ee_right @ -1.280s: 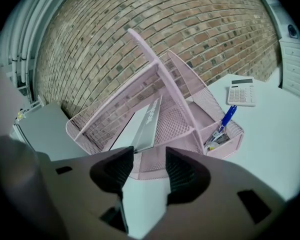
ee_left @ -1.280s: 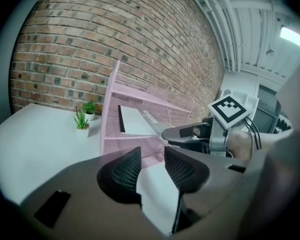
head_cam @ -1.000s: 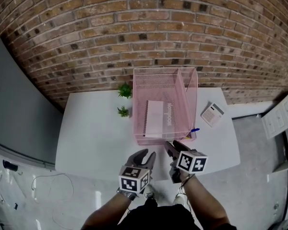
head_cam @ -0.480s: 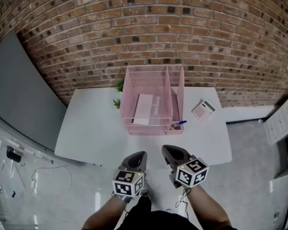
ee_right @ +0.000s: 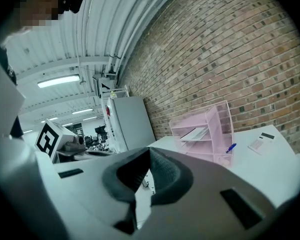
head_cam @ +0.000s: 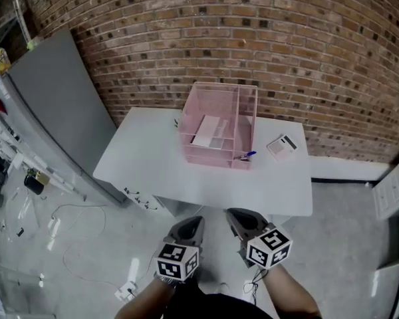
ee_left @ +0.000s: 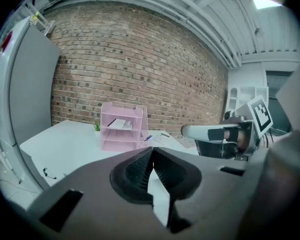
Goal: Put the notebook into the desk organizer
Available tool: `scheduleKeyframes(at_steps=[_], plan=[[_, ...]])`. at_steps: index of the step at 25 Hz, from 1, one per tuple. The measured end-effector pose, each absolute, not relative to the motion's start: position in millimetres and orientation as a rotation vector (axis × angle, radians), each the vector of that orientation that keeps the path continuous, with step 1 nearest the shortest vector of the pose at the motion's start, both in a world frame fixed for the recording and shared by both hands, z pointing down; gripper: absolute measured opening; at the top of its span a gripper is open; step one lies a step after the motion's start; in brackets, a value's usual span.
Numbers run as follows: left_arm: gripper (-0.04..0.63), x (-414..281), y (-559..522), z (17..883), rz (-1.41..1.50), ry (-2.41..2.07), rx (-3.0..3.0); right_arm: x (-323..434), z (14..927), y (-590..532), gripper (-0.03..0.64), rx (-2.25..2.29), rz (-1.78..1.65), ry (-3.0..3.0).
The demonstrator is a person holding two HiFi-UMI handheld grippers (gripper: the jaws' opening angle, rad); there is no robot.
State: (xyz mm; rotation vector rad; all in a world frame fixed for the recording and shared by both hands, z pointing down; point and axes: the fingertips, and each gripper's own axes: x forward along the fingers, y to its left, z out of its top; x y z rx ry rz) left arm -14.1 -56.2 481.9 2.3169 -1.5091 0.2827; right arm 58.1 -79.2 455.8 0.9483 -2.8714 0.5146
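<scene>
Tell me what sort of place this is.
Probably an industrial lab or workshop: a bare brick wall, a concrete floor, and a white table carrying a pink desk organizer.

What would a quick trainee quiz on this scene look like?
1. True or false: the notebook lies inside the pink desk organizer.
2. Which lies nearest the organizer? A) calculator B) blue pen C) grey cabinet
3. Fill in: the fingers of the left gripper and right gripper are ___, holding nothing.

Key: 1 true; 2 B; 3 shut.
</scene>
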Motion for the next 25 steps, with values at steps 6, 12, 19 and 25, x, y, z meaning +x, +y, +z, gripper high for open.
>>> scheduleKeyframes(at_steps=[6,12,19,25], plan=[[0.006,-14.4,-13.4,475.6,0.278,-1.532,2.303,58.5,449.0,-41.8,0.003,0.913,0.539,-2.914],[0.006,-32.4,14.3,477.9,0.269,-1.549,2.275,38.8,455.9,-14.5,0.003,0.885,0.550,-2.915],[0.006,-56.0,34.9,481.7,0.242,-1.516,2.294,11.3,463.8,11.0,0.003,0.920,0.547,-2.884],[0.006,-74.9,44.6,478.9,0.216,-1.468,2.327,-4.9,457.7,24.1,0.003,0.986,0.516,-2.853]])
